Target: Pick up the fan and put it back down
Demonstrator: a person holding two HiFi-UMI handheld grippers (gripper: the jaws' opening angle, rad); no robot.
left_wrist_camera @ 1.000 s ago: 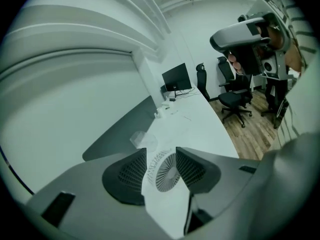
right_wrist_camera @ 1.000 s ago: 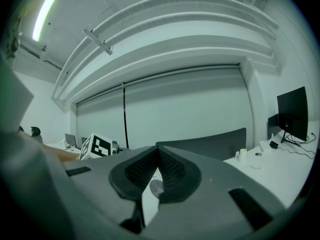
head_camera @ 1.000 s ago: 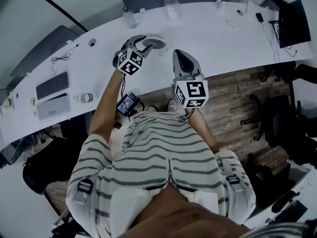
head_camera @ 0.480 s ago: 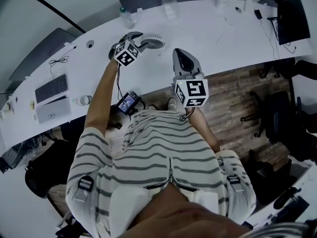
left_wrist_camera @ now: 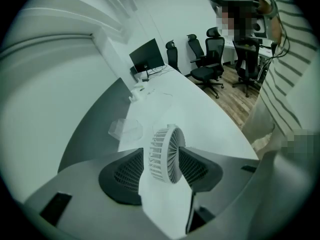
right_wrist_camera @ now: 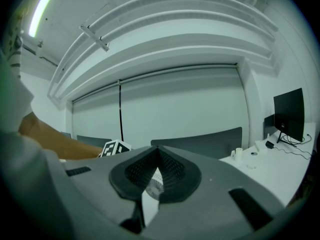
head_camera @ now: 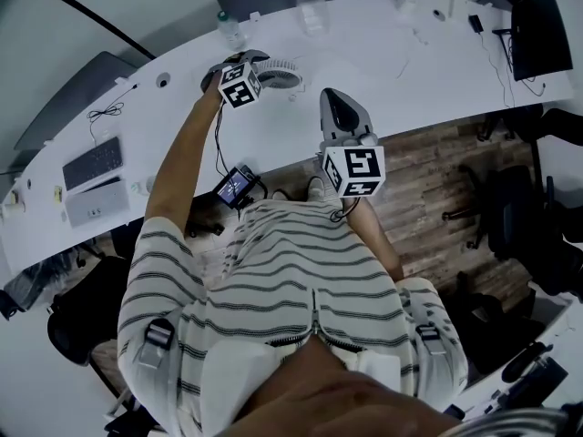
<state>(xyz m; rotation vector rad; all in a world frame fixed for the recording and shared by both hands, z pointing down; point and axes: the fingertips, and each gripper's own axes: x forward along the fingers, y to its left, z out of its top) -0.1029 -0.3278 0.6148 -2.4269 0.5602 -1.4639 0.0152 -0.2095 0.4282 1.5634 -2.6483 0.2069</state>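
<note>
A small white fan point(left_wrist_camera: 165, 154) with a round grille stands on the white desk point(head_camera: 383, 71); it also shows in the head view point(head_camera: 279, 74). My left gripper point(left_wrist_camera: 162, 160) reaches down over it from the left point(head_camera: 253, 64). Its jaws have just been opening, and the fan sits between the dark pads point(left_wrist_camera: 125, 176) with a gap on the left side. My right gripper point(head_camera: 333, 98) hangs near the desk's front edge, away from the fan. In the right gripper view point(right_wrist_camera: 159, 156) its tips meet with nothing in them.
A clear plastic container point(head_camera: 316, 13) and a bottle point(head_camera: 228, 27) stand at the desk's far edge. A keyboard point(head_camera: 96, 157) lies at the left, a monitor point(head_camera: 537, 36) at the right. Office chairs point(head_camera: 510, 217) stand on the wooden floor.
My left gripper has reached farther across the desk, the arm stretching out beside the fan. The fan stays in about the same spot. The right gripper has not moved.
</note>
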